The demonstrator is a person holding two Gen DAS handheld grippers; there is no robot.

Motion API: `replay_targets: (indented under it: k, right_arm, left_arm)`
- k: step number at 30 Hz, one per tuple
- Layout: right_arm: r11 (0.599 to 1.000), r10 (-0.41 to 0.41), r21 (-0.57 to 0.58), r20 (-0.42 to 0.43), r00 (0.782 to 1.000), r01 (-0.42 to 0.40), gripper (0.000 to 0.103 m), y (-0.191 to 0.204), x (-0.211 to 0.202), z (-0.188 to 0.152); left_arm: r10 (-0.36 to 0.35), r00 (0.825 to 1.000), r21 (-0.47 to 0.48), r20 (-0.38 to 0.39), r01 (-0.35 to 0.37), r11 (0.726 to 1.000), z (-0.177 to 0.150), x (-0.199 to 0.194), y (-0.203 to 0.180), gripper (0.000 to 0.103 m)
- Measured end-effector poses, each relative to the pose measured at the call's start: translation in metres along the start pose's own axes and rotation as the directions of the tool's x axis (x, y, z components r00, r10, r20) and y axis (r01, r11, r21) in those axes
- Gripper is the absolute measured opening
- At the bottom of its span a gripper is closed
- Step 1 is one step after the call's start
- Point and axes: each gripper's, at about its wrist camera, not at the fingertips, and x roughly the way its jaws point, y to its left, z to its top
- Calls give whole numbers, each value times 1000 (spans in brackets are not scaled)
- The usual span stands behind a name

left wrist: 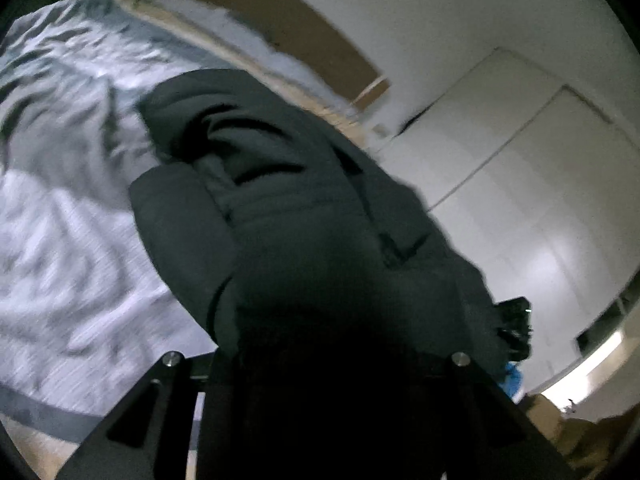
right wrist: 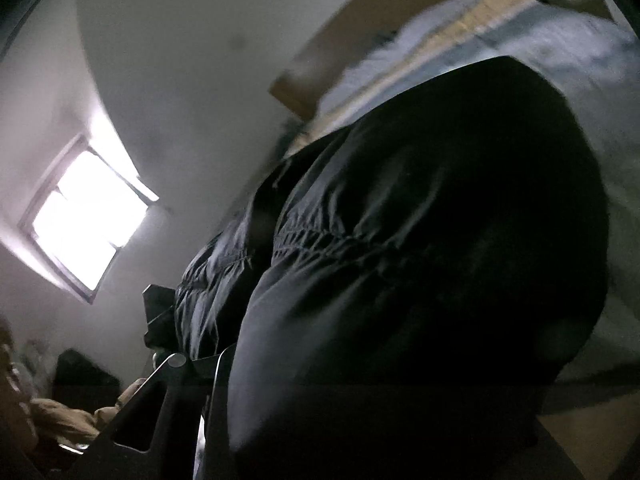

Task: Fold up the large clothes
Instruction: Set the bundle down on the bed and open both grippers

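left hand-held gripper (left wrist: 320,364): clamped on a bunch of the dark puffy jacket (left wrist: 256,184), fabric swallowing the fingers
right hand-held gripper (right wrist: 304,364): same deal, pinching another bunch of it
jacket location: hanging from both grips, lifted over the bed (left wrist: 60,200)
handling: soft, bulky, probably light, slick shell, so grip seams or hem, not loose padding
containers: none that I can make out

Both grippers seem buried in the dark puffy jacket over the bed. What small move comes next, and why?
Probably carry the dark quilted jacket over the rumpled white bedsheet and lower it flat. It hangs bunched from the left gripper and right gripper, whose jaws it hides, so no fold line can be set yet.
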Motion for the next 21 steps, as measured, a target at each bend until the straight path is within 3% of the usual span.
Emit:
replay_targets:
  k: [4, 6, 9, 11, 14, 16, 19, 21]
  right_arm:
    - [995, -67, 80, -6, 998, 68, 35, -26, -1, -14]
    - [990, -113, 84, -18, 993, 114, 54, -29, -8, -14]
    - [968, -236, 79, -41, 971, 239, 77, -36, -16, -11]
    - [943, -326, 59, -51, 944, 328, 85, -36, -25, -14]
    - [921, -382, 65, -37, 923, 384, 92, -28, -48, -17]
    - [900, -426, 94, -13, 905, 425, 93, -31, -69, -16]
    - [863, -497, 103, -2, 868, 494, 93, -33, -100, -12]
    - [849, -520, 112, 6, 854, 517, 93, -27, -116, -16]
  left_arm:
    - [51, 998, -57, -30, -52, 997, -1, -3, 21, 37]
    - [76, 996, -69, -40, -79, 995, 6, -22, 14, 43]
    - [91, 996, -108, -25, -93, 990, 14, -42, 20, 49]
    - [114, 993, -133, -8, -114, 985, 23, -59, 25, 57]
    - [164, 987, -172, 7, -160, 972, 27, -90, 27, 64]
    - [241, 971, -167, 6, -236, 957, 22, -111, 22, 64]
    - [376, 926, -189, -15, -372, 909, 16, -138, 20, 64]
    - [408, 913, -209, -11, -401, 892, 9, -156, 16, 64]
